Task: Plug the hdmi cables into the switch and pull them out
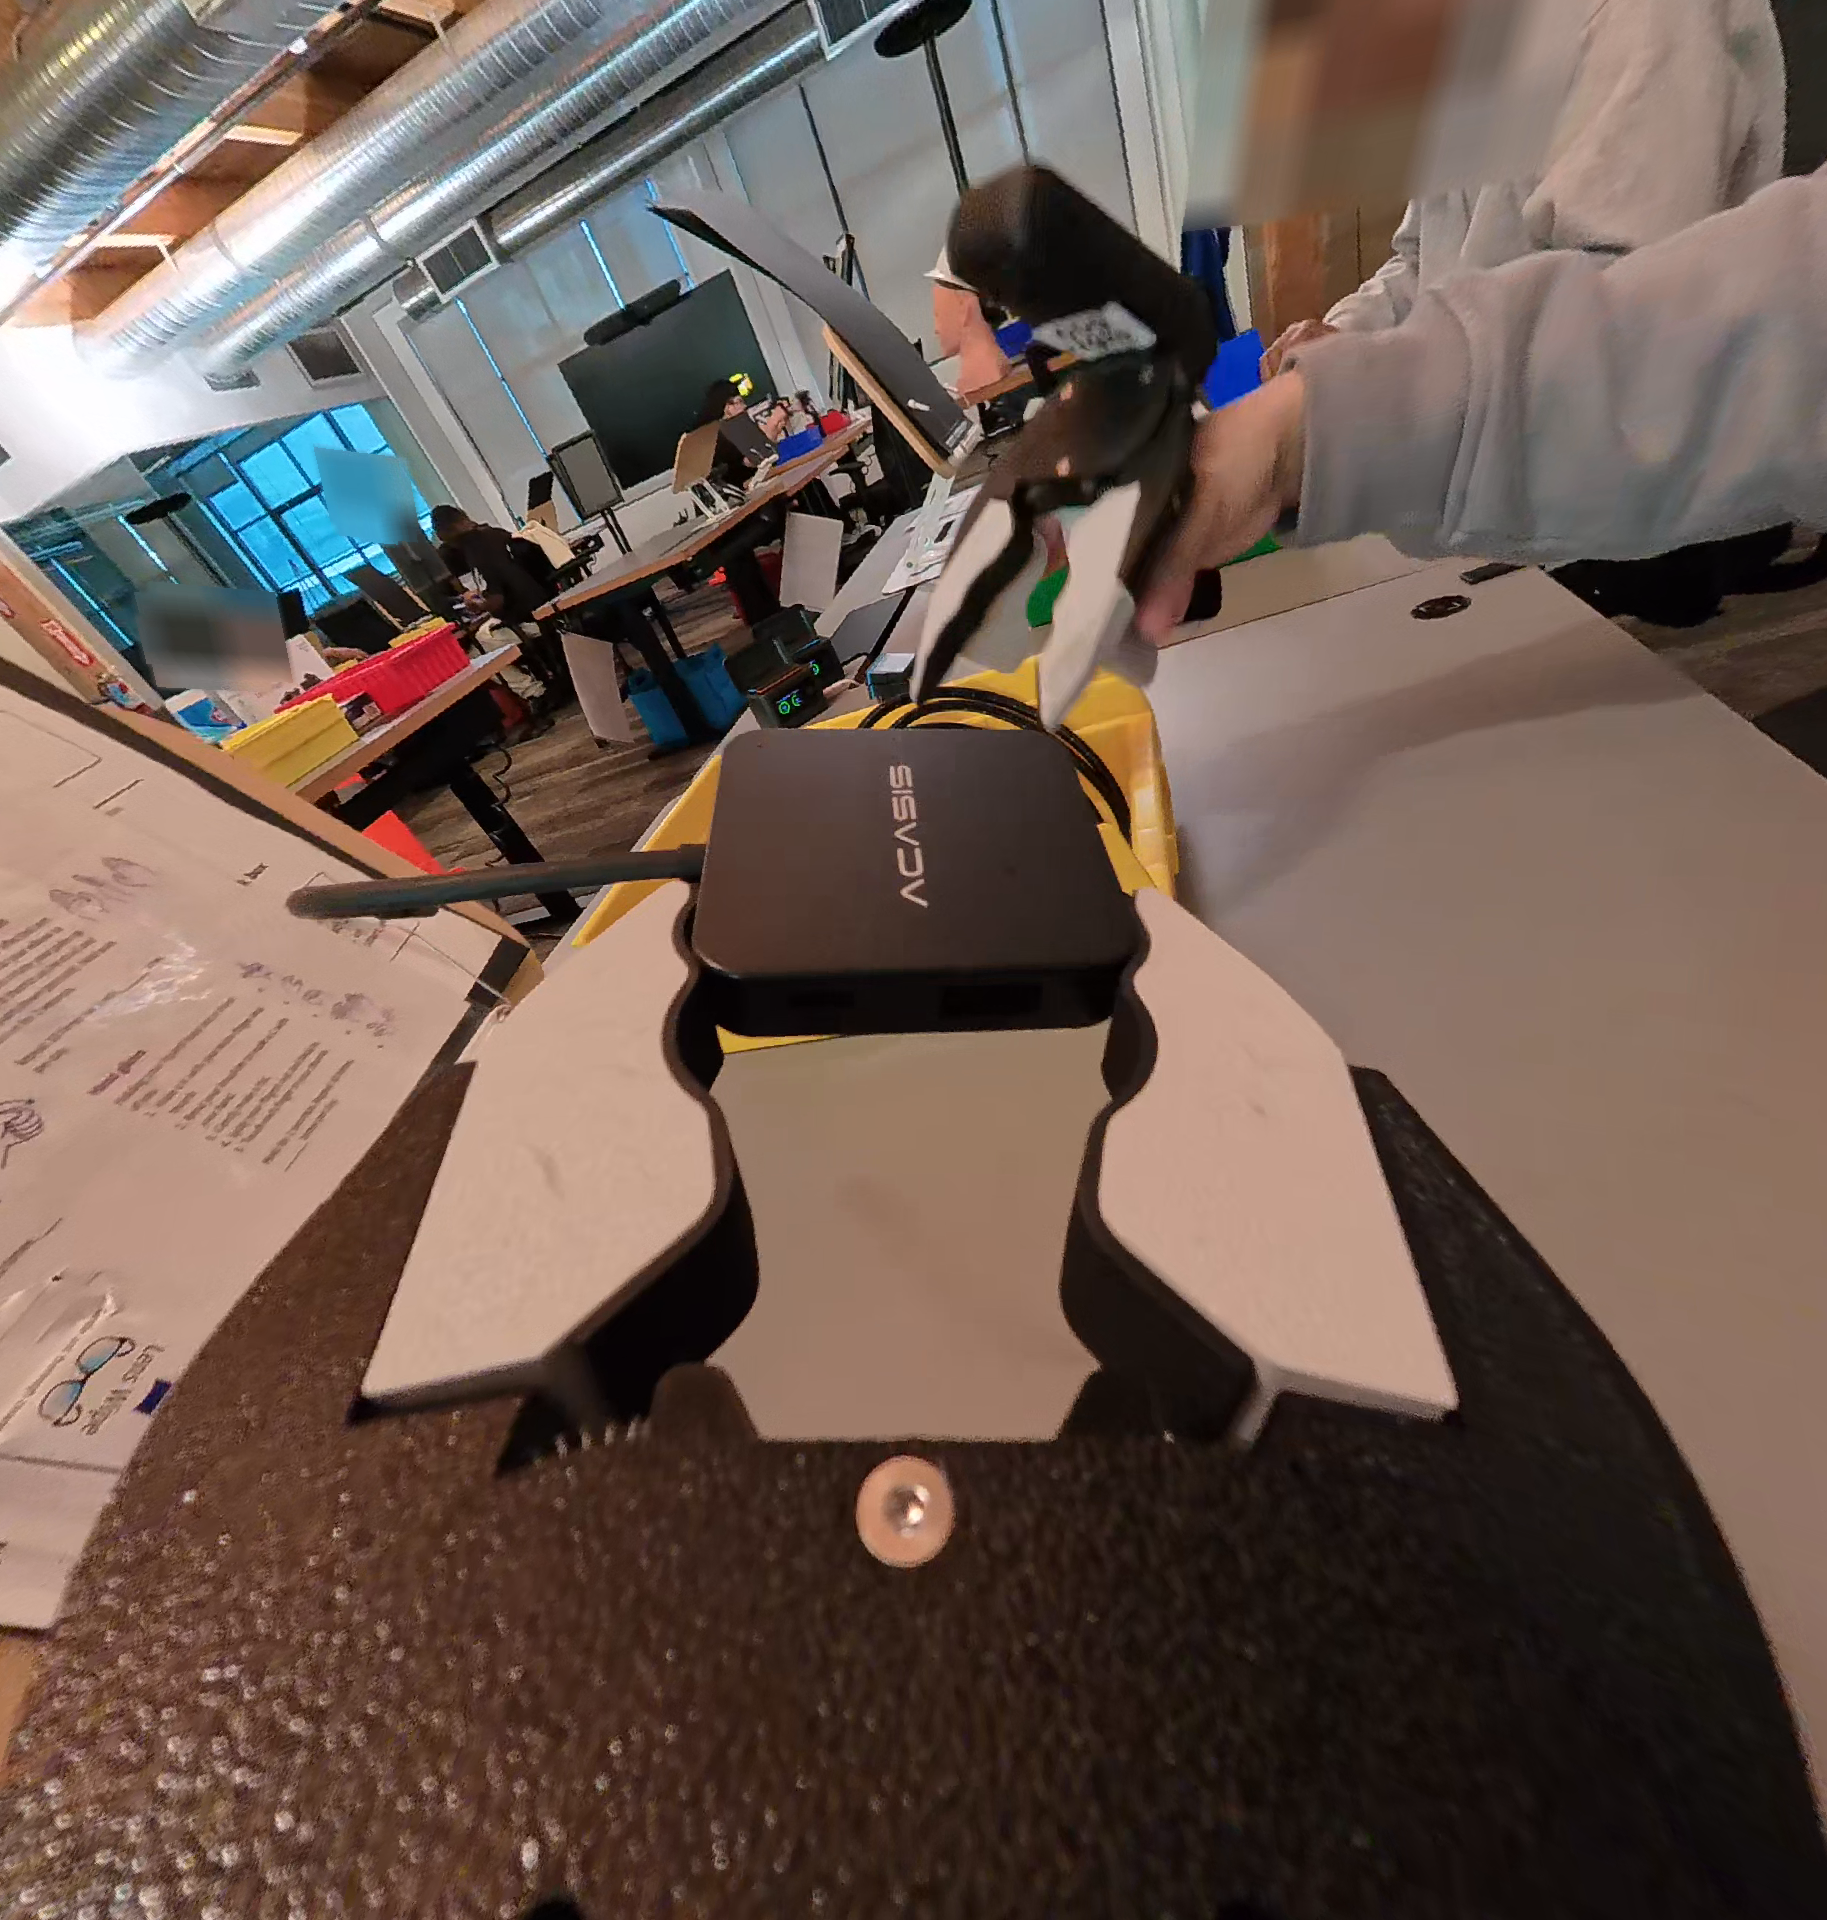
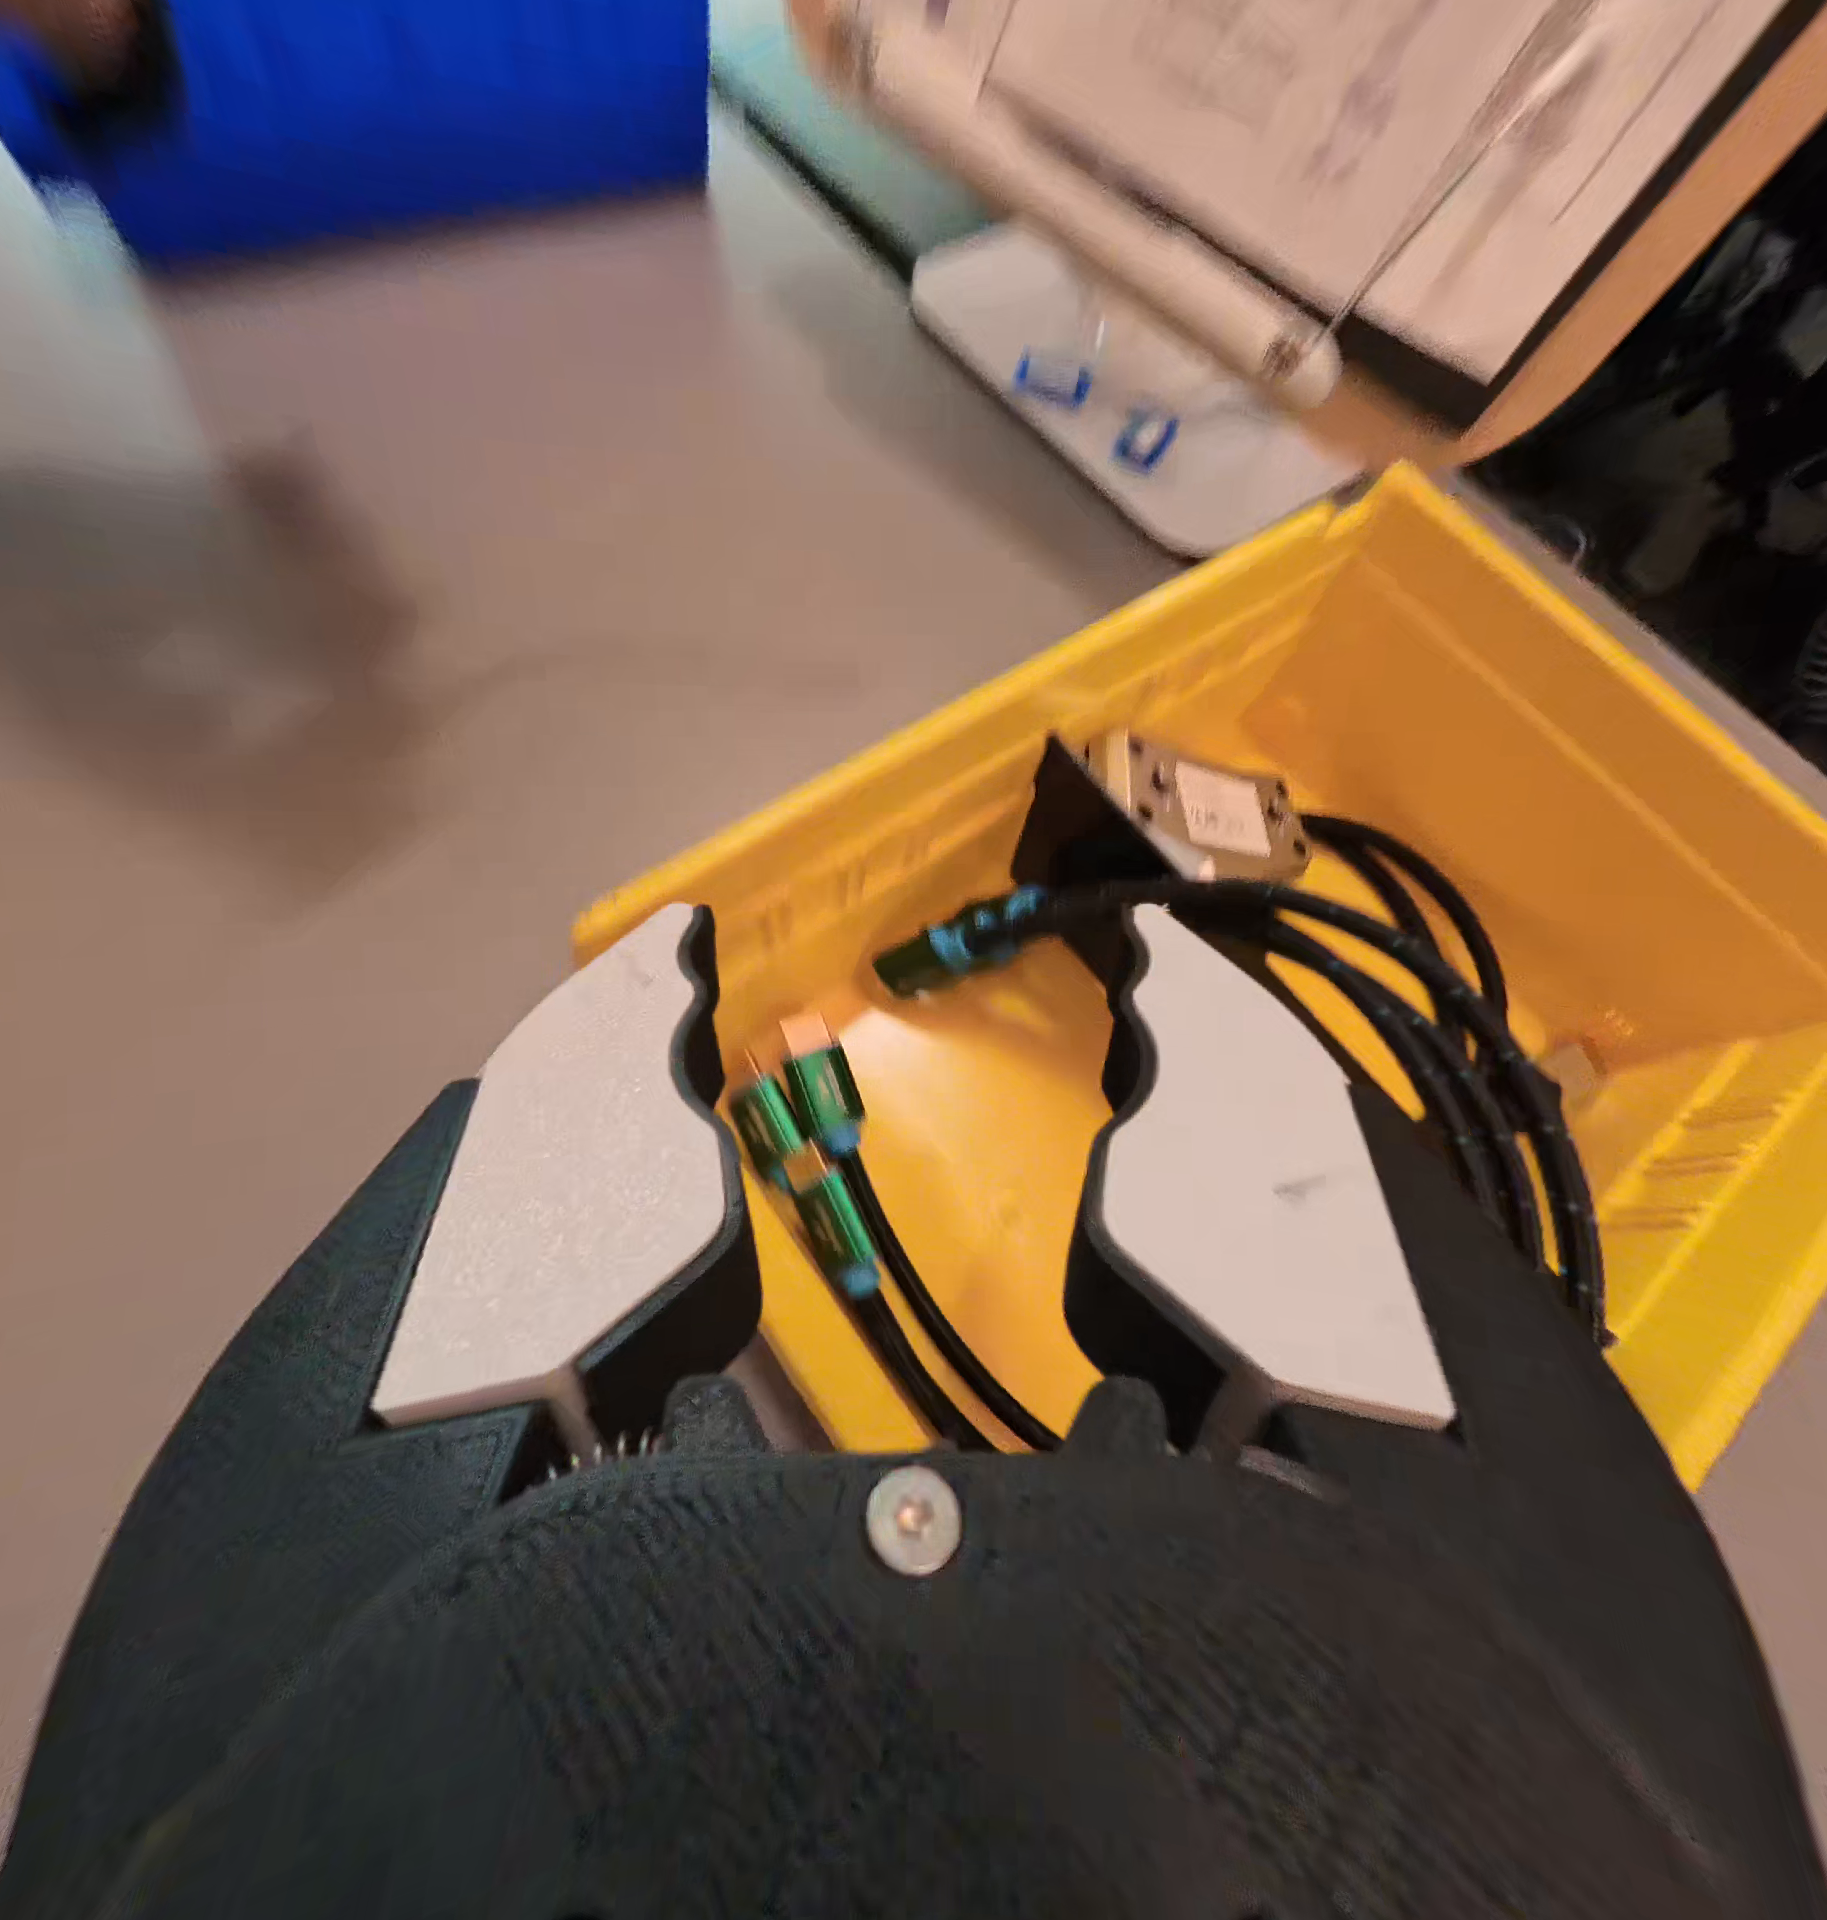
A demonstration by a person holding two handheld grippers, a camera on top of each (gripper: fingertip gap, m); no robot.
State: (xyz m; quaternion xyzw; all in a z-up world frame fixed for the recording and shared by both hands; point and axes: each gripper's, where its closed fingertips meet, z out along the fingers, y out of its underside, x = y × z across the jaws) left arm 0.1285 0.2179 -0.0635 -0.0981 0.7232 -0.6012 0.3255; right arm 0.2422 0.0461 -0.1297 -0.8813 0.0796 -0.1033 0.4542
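The left hand-held gripper (image 1: 914,971) clamps the black HDMI switch (image 1: 909,847), while the right hand-held gripper (image 2: 914,982) hangs open over green-tipped HDMI cables (image 2: 826,1091) in the yellow bin (image 2: 1511,727).

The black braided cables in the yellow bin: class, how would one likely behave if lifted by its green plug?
The cables lie in loose curves, so one would probably droop and trail. The green plug looks rigid and small, likely light. Overlapping strands in the yellow bin may drag along.
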